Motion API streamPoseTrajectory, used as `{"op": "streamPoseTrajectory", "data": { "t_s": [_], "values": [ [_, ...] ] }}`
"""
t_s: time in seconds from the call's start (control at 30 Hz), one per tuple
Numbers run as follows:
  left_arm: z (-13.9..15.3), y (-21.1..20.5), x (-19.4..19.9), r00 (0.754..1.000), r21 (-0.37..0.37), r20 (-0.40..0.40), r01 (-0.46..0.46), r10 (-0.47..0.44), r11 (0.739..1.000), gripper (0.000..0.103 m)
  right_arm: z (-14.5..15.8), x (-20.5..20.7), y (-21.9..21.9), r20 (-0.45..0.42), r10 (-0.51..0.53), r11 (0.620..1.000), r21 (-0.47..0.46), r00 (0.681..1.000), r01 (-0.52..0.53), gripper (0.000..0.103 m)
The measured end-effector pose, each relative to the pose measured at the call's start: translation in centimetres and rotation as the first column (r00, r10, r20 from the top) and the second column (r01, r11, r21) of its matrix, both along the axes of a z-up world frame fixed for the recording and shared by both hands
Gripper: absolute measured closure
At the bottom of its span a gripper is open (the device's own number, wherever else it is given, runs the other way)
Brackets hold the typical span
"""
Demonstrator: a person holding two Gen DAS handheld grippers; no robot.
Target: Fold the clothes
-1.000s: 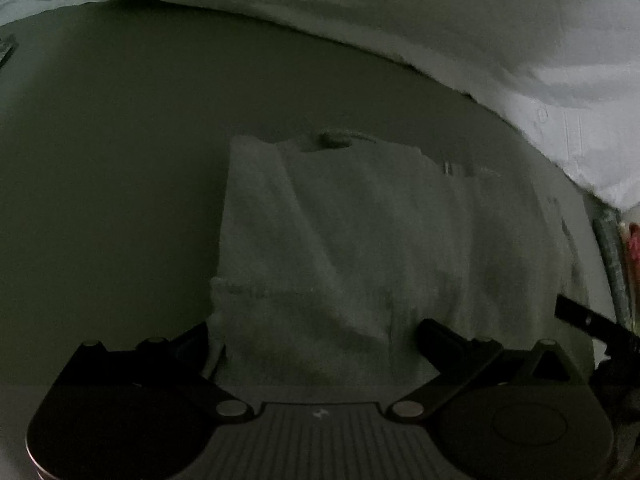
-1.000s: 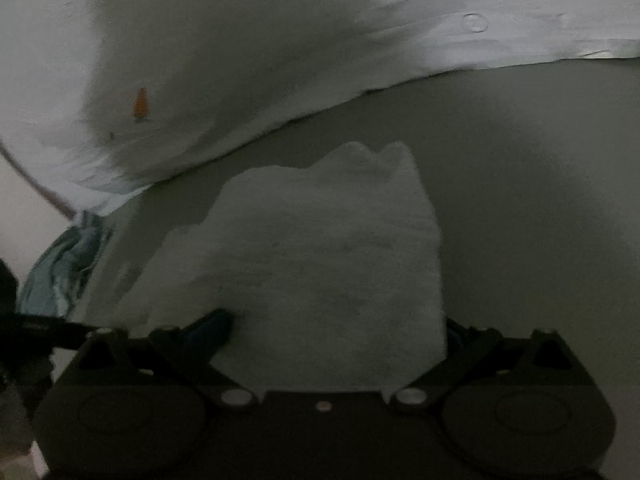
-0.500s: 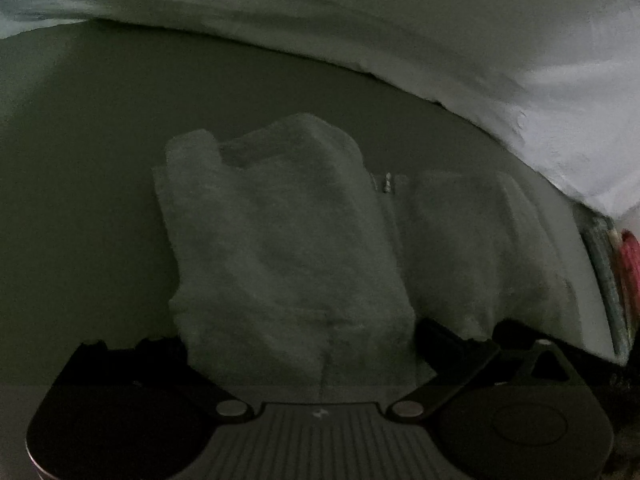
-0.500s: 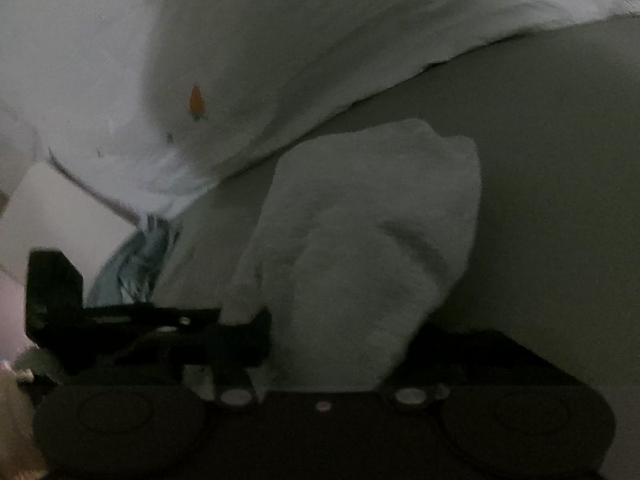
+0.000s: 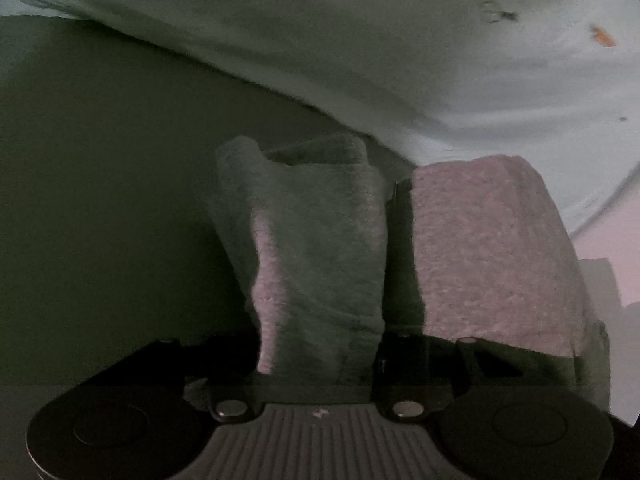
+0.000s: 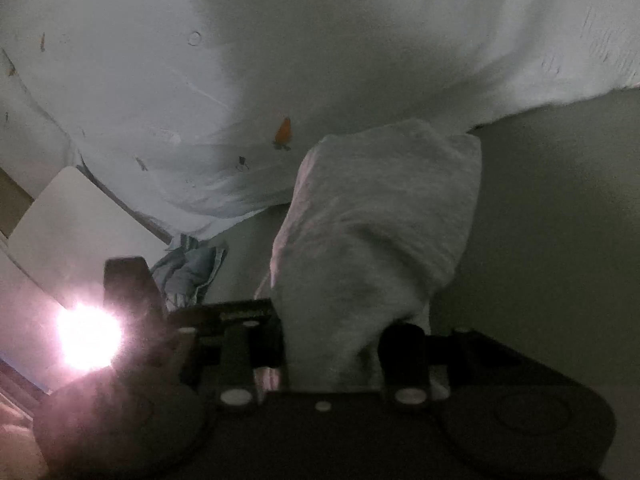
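In the left wrist view the left gripper (image 5: 320,352) sits at the bottom centre of the frame, its two dark fingers (image 5: 404,356) pressed in on a bunched fold of the towel (image 5: 320,240), a pale terry cloth with a nubby, looped surface. The cloth rises from between the jaws as a thick upright roll, its top edge rounded and doubled over in the middle of the frame, with a stitched hem showing low on its left side. A second lobe of the same cloth stands just to the right of it, lighter and pinkish in the light, reaching the lower right of the frame. Behind the cloth, a dull green surface (image 5: 100,200) fills the left half, and a white sheet (image 5: 400,60) printed with small orange shapes spans the top. In the right wrist view the right gripper (image 6: 332,356) is at the bottom centre, its fingers (image 6: 402,344) drawn tight on the narrowed lower end of the towel (image 6: 380,220), which swells upward into a soft, hanging bundle in the centre of the frame, creased diagonally and folded over at its top. The left gripper's dark body (image 6: 224,320) shows at the lower left, close beside the cloth. A bright glare (image 6: 88,340) burns at the lower left, and a crumpled blue-striped garment (image 6: 188,272) lies left of centre under the white sheet (image 6: 200,80).
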State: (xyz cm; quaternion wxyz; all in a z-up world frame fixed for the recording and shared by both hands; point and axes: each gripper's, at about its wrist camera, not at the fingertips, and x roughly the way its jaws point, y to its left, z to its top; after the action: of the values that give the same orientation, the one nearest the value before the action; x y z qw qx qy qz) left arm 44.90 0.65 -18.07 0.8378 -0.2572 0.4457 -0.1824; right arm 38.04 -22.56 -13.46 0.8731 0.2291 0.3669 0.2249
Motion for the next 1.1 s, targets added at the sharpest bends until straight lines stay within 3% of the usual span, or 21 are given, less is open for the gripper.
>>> {"op": "streamPoseTrajectory", "data": {
  "t_s": [0.13, 0.27, 0.37, 0.5, 0.63, 0.83, 0.97, 1.1],
  "values": [
    [0.5, -0.4, -2.1, 0.998, -0.118, 0.028, 0.051, -0.048, 0.992, 0.058, 2.3, -2.3, -1.5, -0.030, -0.101, 0.995, -0.013, 0.994, 0.100, 0.066],
    [2.3, -2.7, -2.7, 0.985, -0.144, 0.077, 0.164, -0.154, 0.976, 0.058, 4.0, -4.5, -4.1, -0.035, -0.227, 0.974, -0.015, 0.973, 0.226, 0.066],
    [4.5, -6.1, -2.2, 0.959, -0.143, 0.126, 0.270, -0.253, 0.952, 0.058, 5.3, -6.3, -6.9, -0.004, -0.315, 0.949, -0.012, 0.949, 0.315, 0.066],
    [7.2, -12.0, -1.4, 0.923, -0.139, 0.192, 0.363, -0.335, 0.921, 0.058, 6.9, -8.8, -11.1, 0.055, -0.426, 0.904, 0.002, 0.903, 0.427, 0.066],
    [10.7, -19.9, -1.2, 0.886, -0.122, 0.259, 0.425, -0.384, 0.897, 0.058, 8.3, -9.9, -18.1, 0.107, -0.515, 0.857, 0.055, 0.851, 0.512, 0.066],
    [15.6, -30.8, 0.7, 0.862, -0.066, 0.309, 0.442, -0.403, 0.895, 0.058, 8.9, -9.0, -29.4, 0.178, -0.561, 0.827, 0.170, 0.809, 0.536, 0.066],
    [19.7, -38.1, 2.2, 0.838, -0.028, 0.357, 0.450, -0.412, 0.892, 0.058, 7.9, -7.7, -37.3, 0.182, -0.636, 0.759, 0.322, 0.750, 0.566, 0.066],
    [23.0, -46.1, 4.2, 0.761, 0.044, 0.430, 0.520, -0.486, 0.853, 0.058, 6.4, -6.1, -43.9, 0.157, -0.717, 0.663, 0.453, 0.679, 0.596, 0.066]
  ]
}}
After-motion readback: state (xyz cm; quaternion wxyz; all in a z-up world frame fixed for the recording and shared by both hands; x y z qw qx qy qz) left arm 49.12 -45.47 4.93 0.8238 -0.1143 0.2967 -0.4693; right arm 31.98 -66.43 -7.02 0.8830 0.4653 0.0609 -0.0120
